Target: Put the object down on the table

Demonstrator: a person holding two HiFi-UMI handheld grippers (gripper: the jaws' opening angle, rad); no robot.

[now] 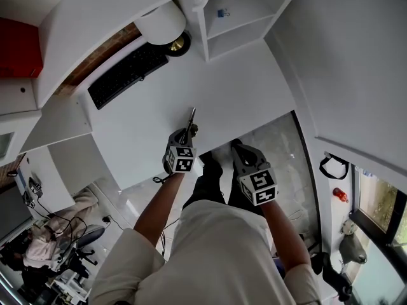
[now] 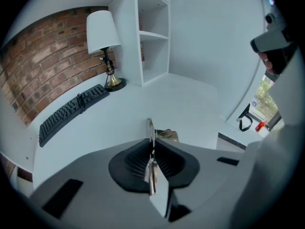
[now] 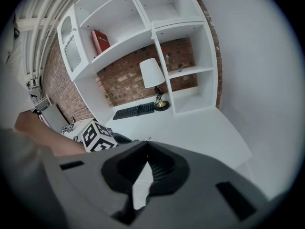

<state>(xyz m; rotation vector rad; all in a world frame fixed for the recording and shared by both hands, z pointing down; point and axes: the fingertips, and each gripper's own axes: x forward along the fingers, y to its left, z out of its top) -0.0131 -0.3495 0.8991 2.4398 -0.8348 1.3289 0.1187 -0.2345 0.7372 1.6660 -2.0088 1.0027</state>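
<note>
A slim metal tool sticks forward out of my left gripper over the near part of the white table. In the left gripper view the metal tool shows edge-on between the dark pads, with a tan part beside its tip, and my left gripper is shut on it just above the tabletop. My right gripper hangs past the table's near edge, to the right of the left one. In its own view the right gripper is shut with nothing in it.
A black keyboard lies at the table's far left by a white-shaded brass lamp. White shelves stand at the far end, and a white wall runs along the right. A red book sits on a high shelf.
</note>
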